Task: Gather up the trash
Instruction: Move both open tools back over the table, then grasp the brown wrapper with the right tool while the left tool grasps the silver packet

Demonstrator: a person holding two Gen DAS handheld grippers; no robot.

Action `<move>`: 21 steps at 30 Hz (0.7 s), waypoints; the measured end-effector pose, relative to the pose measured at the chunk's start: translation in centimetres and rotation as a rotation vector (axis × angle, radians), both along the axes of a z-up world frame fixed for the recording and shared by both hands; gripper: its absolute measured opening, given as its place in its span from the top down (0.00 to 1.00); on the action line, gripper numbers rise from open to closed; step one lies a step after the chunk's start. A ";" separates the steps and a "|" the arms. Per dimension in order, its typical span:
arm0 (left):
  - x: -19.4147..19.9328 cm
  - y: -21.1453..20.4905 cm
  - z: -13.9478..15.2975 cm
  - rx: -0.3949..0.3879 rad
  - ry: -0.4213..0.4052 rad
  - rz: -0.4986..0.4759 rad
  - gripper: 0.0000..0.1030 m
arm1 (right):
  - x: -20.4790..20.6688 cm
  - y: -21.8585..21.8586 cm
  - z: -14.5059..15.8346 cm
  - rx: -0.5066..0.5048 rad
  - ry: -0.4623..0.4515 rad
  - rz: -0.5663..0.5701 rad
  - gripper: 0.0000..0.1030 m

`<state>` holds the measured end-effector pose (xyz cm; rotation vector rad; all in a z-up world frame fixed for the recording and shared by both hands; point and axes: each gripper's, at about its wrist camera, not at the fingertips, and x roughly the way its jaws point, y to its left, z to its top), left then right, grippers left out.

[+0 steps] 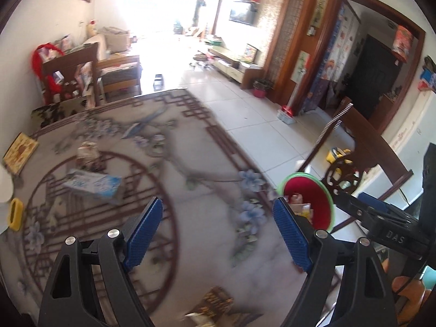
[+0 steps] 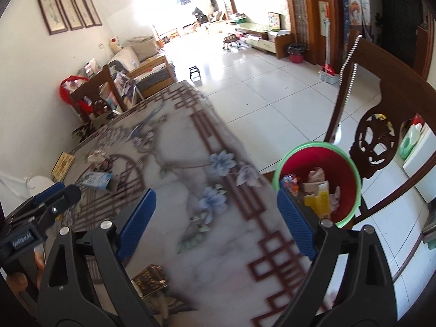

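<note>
My left gripper (image 1: 218,231) is open and empty above the patterned table (image 1: 190,245). My right gripper (image 2: 216,222) is open and empty too, near the table's right edge. A red bin with a green rim (image 2: 317,182) stands beside the table and holds several wrappers and a yellow carton; it also shows in the left wrist view (image 1: 309,200). On the table lie a light blue packet (image 1: 94,184), a crumpled wrapper (image 1: 87,151) behind it, and a gold-brown wrapper (image 1: 215,303) under my left gripper. The blue packet (image 2: 96,179) and the gold-brown wrapper (image 2: 150,280) show in the right wrist view as well.
A yellow box (image 1: 20,154) and a small yellow object (image 1: 15,214) lie at the table's left edge. A carved wooden chair (image 2: 381,125) stands right of the bin. Another chair (image 1: 72,76) stands at the far end. Tiled floor (image 2: 259,87) stretches beyond.
</note>
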<state>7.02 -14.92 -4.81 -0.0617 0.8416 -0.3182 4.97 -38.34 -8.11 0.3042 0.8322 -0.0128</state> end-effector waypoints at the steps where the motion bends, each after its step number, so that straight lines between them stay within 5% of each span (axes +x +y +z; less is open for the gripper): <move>1: -0.1 1.6 -0.2 0.003 0.003 0.029 0.23 | -0.1 1.2 -0.3 0.003 0.015 0.021 0.13; 12: -1.8 16.4 -2.6 0.050 0.054 0.302 0.23 | -1.3 10.1 -6.5 0.055 0.244 0.190 0.10; 21: -5.1 23.1 -4.3 0.039 0.107 0.398 0.23 | -1.5 14.2 -11.0 0.084 0.394 0.228 0.10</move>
